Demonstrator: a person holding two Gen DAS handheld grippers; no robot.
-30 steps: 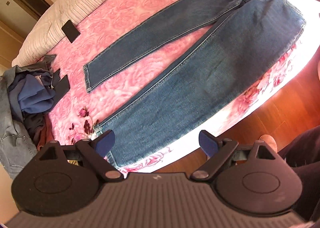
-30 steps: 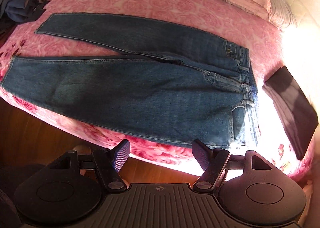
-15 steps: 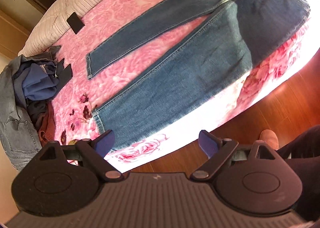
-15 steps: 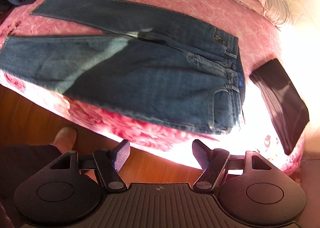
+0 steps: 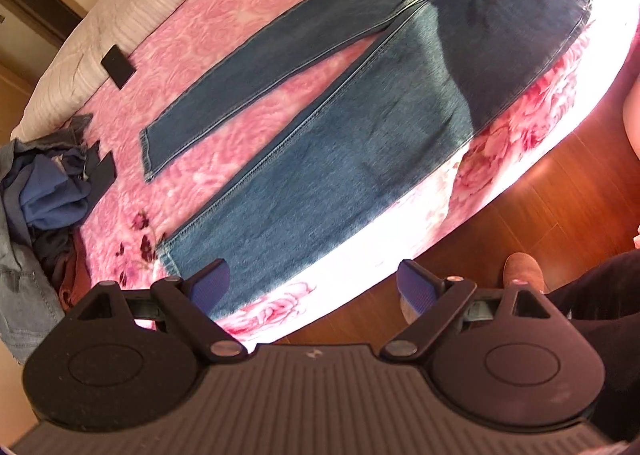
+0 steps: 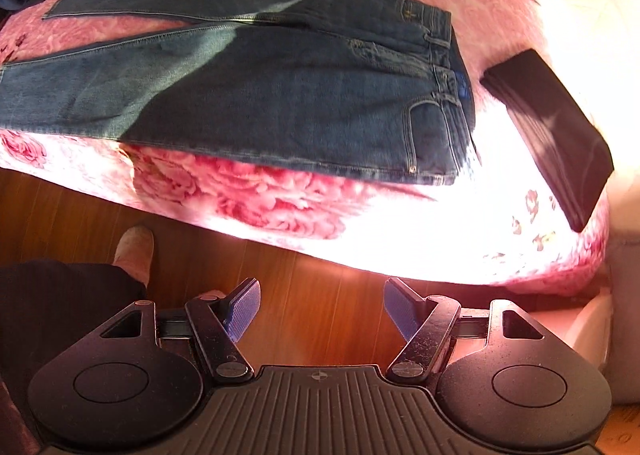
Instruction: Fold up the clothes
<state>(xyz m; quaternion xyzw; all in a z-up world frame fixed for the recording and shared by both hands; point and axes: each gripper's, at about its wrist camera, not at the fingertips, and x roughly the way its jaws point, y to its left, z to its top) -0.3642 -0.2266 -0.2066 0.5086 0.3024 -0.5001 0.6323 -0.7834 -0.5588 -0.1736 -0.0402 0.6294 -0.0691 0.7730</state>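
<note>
A pair of blue jeans (image 5: 360,127) lies flat on the pink rose-patterned bed (image 5: 248,19), legs spread in a V, the near leg along the bed's edge. In the right wrist view the jeans (image 6: 280,95) show their waistband and pocket at the right. My left gripper (image 5: 314,287) is open, hovering at the bed's edge by the near leg's hem, holding nothing. My right gripper (image 6: 320,307) is open too, over the wooden floor, short of the bed and below the waist end.
A pile of unfolded clothes (image 5: 44,191) sits at the bed's left end. A dark folded garment (image 6: 552,135) lies right of the waistband. A black phone-like slab (image 5: 117,66) rests near the striped bedding. A person's slippered foot (image 6: 134,251) and dark trouser leg stand on the floor (image 6: 320,279).
Both grippers have drawn back from the bed and lowered; the jeans sit farther off and more floor shows. Both stay open. The jeans have not moved.
</note>
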